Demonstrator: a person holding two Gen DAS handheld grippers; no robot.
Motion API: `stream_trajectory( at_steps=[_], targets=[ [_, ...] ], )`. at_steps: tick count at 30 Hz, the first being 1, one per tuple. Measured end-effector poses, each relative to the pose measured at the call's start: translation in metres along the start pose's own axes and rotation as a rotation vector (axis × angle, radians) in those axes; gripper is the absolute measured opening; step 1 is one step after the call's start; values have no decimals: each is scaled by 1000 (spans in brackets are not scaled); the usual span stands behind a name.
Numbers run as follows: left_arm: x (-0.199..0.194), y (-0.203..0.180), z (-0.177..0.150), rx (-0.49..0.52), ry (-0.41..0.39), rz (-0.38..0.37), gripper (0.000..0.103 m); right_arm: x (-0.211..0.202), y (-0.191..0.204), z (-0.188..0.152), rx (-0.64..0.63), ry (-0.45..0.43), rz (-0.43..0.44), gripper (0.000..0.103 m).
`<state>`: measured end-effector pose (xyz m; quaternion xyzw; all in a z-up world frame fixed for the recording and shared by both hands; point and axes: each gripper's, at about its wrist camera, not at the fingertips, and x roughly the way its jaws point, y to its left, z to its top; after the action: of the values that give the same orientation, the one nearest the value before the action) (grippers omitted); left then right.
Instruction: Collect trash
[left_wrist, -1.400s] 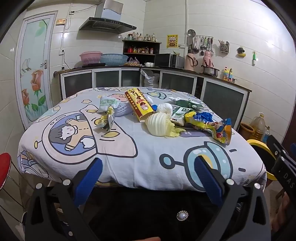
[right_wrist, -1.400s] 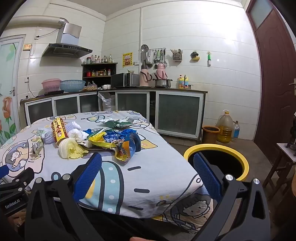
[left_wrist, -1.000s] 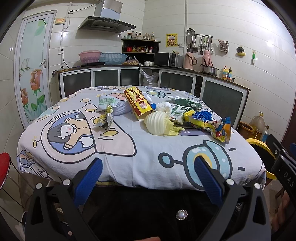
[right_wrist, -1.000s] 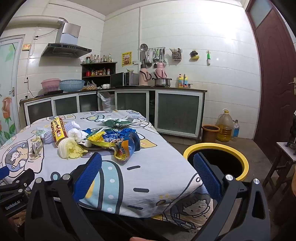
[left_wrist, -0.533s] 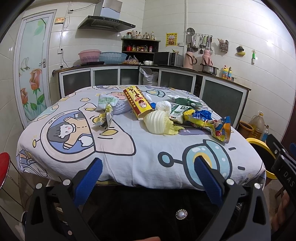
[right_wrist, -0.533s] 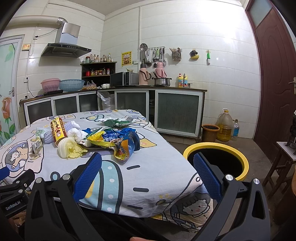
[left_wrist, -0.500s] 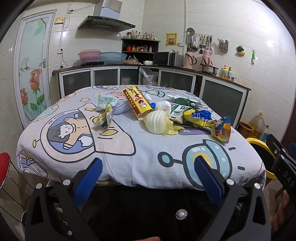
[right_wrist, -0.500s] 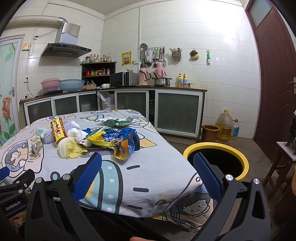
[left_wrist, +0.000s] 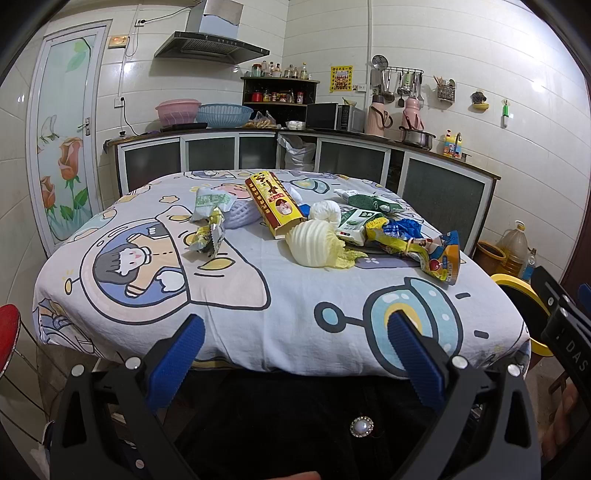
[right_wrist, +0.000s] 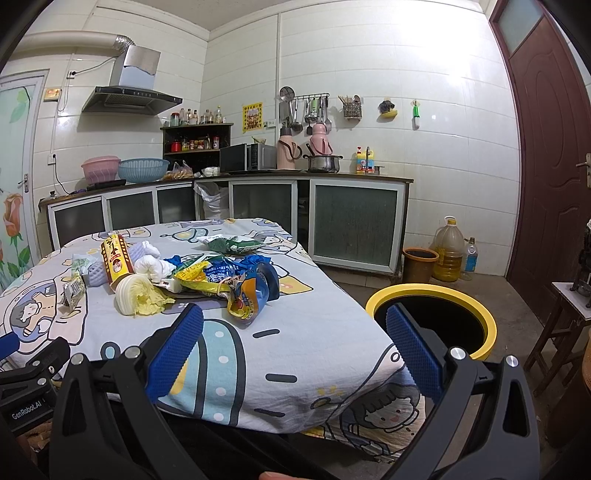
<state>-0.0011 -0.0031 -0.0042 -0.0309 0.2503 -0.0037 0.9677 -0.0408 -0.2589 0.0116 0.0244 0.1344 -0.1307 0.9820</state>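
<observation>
- Left wrist view: left gripper (left_wrist: 295, 343) has blue-padded jaws spread wide, nothing between them, held short of the near edge of the table with the cartoon-print cloth (left_wrist: 258, 295).
- Right wrist view: right gripper (right_wrist: 293, 347) is also wide and empty, off the table's near right corner.
- Trash sits clustered mid-table, toward the far right: pale yellow-white cabbage head (left_wrist: 314, 245), red-and-yellow long carton (left_wrist: 273, 203), white crumpled wad (left_wrist: 325, 212), green-white packets (left_wrist: 354, 225), yellow-blue-orange snack wrappers (left_wrist: 424, 251), small crinkled foil wrapper (left_wrist: 210, 236) left of the carton.
- Round black bin with yellow rim (right_wrist: 432, 317) stands on the floor just right of the table, close to the right gripper.
- Key relation: pile lies ahead and slightly right of the left gripper, ahead-left of the right one. Cabbage head is the nearest item on the left gripper's line.
- Carton's long axis runs away from the camera, angled left at the far end; a grip should close across its width.
- Judgement: nothing collected yet. Right gripper is better placed for the wrappers and the drop.
</observation>
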Motion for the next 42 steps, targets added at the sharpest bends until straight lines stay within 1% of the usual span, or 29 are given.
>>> stream_trajectory(
  at_steps=[42],
  targets=[
    [1,-1,-1,2,3,1,96,2,-2,-1,3,1,-1,95]
  ],
)
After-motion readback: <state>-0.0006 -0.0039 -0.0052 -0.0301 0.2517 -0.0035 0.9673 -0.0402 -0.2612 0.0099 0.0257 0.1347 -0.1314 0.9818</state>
